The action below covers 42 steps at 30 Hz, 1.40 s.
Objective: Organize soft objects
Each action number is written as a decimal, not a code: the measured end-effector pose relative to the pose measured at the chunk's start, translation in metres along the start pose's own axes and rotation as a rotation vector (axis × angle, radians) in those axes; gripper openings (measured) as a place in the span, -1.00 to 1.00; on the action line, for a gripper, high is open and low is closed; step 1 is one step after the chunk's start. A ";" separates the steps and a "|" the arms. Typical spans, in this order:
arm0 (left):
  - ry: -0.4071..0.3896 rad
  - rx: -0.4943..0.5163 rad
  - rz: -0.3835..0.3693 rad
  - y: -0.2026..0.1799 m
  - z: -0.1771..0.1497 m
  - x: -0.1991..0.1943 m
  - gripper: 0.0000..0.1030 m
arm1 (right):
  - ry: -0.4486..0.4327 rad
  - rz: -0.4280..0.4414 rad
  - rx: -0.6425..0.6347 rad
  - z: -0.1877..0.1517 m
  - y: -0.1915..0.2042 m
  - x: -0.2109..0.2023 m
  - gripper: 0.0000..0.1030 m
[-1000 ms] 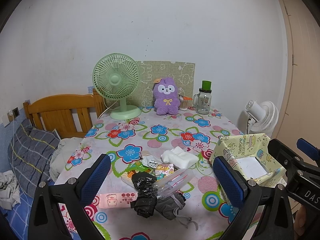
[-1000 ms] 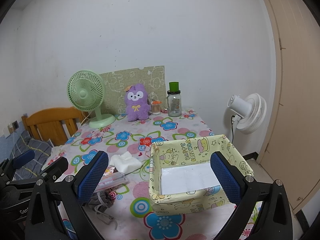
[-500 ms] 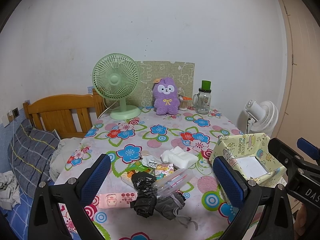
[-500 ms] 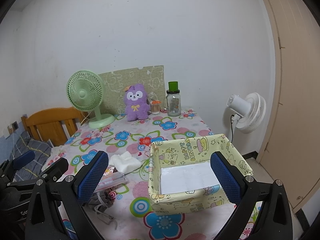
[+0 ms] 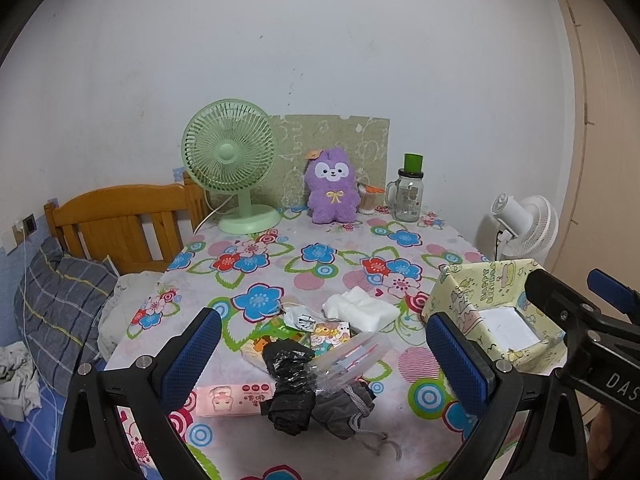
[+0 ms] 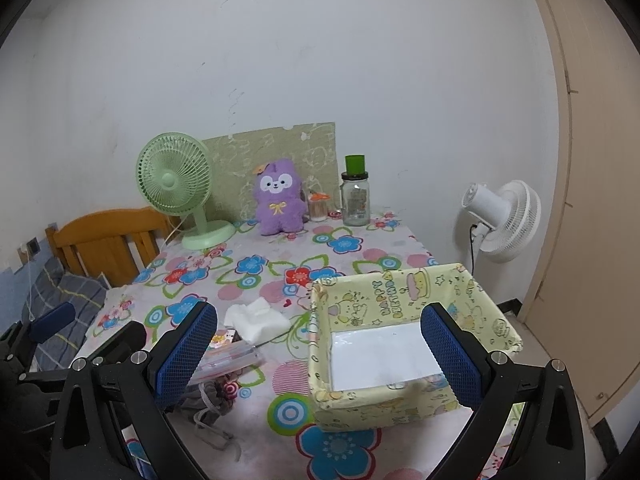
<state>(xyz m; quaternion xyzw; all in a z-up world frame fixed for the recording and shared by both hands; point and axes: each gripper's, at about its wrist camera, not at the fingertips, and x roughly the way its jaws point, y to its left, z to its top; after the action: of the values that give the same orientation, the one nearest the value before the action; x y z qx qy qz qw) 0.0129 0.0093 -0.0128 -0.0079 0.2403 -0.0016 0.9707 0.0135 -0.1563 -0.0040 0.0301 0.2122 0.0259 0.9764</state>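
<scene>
Flower-patterned cloth over the surface (image 5: 344,248), white wall behind, beige door at the right.

Nearest, left tool (image 5: 322,354) spread wide and holding nothing, poised above a heap near the front edge of the surface: black crumpled plastic bag (image 5: 289,384), grey drawstring pouch (image 5: 344,408) touching it, pink tissue pack (image 5: 234,394) just beside on the left. Clear plastic case (image 5: 352,354) lying tilted across the bag and pouch. Right behind, colourful cartoon packets (image 5: 320,330) and a small silver wrapper (image 5: 300,317). Slightly farther toward the middle, white folded cloth (image 5: 360,307), apart from the heap.

Right tool (image 6: 318,354) likewise wide and empty, above the front right corner of the surface, its right finger over the yellow cartoon-print box (image 6: 404,296). Box open on top, white bottom bare, sitting at the right edge, near the white cloth but not touching.

Along the far edge, by the wall: green desk fan (image 5: 232,164) at the left, purple plush toy (image 5: 332,188) upright in the middle before a green patterned board (image 5: 360,136), small cotton-swab jar (image 5: 366,200) and glass mug jar with green cap (image 5: 410,192) to its right.

Off the surface: wooden headboard (image 5: 120,224) and plaid pillow (image 5: 60,304) at the left, white floor fan (image 6: 500,220) at the right.
</scene>
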 end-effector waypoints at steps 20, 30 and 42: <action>0.118 -0.020 0.006 0.035 -0.029 0.046 0.98 | 0.097 0.075 -0.017 -0.031 0.060 0.053 0.99; 0.189 -0.030 0.014 0.049 -0.046 0.073 0.94 | 0.188 0.111 -0.065 -0.047 0.087 0.085 1.00; 0.273 -0.020 -0.011 0.053 -0.060 0.105 0.73 | 0.306 0.135 -0.069 -0.061 0.098 0.125 1.00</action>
<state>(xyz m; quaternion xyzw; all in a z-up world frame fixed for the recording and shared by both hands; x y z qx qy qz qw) 0.0777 0.0609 -0.1160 -0.0188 0.3701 -0.0055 0.9288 0.0981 -0.0473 -0.1037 0.0066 0.3550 0.1029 0.9292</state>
